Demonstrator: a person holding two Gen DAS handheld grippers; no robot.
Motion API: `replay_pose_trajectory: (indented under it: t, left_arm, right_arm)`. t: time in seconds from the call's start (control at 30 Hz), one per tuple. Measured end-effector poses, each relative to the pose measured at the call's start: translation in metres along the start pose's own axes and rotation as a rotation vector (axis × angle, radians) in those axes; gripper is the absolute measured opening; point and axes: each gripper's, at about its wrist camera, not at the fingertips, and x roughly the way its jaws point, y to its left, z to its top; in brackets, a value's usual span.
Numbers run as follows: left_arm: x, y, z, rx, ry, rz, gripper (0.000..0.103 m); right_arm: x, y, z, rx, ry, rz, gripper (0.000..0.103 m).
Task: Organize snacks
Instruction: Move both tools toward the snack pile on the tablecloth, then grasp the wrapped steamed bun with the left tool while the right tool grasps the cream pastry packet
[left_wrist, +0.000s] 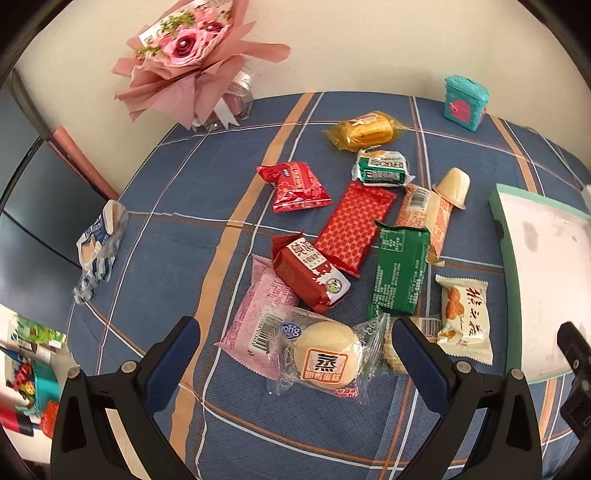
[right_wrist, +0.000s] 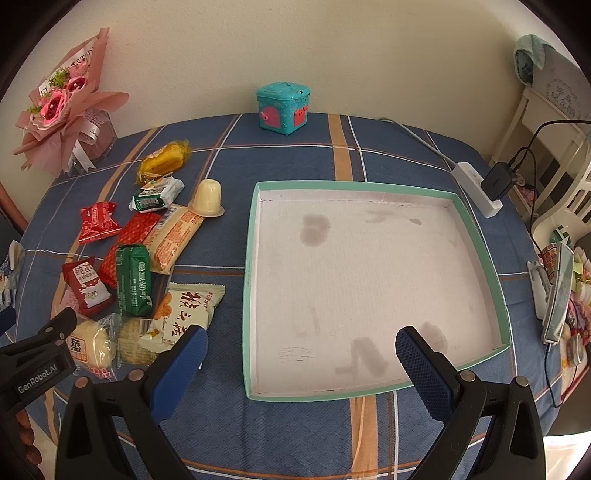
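Green-rimmed tray (right_wrist: 476, 236) on counter (right_wrist: 295, 435), w/ nothing in it; white floor stained in patches. Snacks heaped just left of tray, all outside it: steamed cake pkt (left_wrist: 327, 356), green pkt (left_wrist: 400, 273), red patterned pkt (left_wrist: 354, 227), gold pkt (left_wrist: 367, 131), jelly cup (right_wrist: 208, 195) upside down. Left tool (left_wrist: 295, 345) wide open, holds nothing, fingers either side of cake pkt, contact unclear. Right tool (right_wrist: 301, 354) wide open, empty, over tray's near edge. Teal box (right_wrist: 282, 107) at back, contents hidden.
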Motion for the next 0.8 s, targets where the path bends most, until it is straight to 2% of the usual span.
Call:
replay_pose_trajectory:
  t: [0.1,0.2,0.37,0.47,0.6,0.8]
  left_arm:
    - [0.006,0.014,0.002,-0.076,0.029,-0.011,0.103]
    - [0.012,0.023,0.001,-0.123,0.048,-0.017,0.103]
    - [0.03,0.034,-0.001,-0.202,0.113,-0.075,0.103]
    - [0.043,0.039,-0.004,-0.255,0.162,-0.123,0.101]
    - [0.064,0.045,-0.008,-0.335,0.243,-0.178,0.101]
    - [0.08,0.045,-0.011,-0.403,0.291,-0.257,0.101]
  right_arm:
    - [0.001,0.012,-0.001,-0.013,0.006,0.036,0.103]
    - [0.008,0.029,-0.001,-0.029,0.044,0.108,0.103]
    - [0.026,0.058,0.003,-0.056,0.107,0.207,0.102]
    - [0.036,0.072,0.007,-0.076,0.111,0.224,0.102]
    - [0.053,0.08,0.01,-0.073,0.146,0.243,0.091]
    - [0.07,0.087,0.012,-0.096,0.159,0.221,0.081]
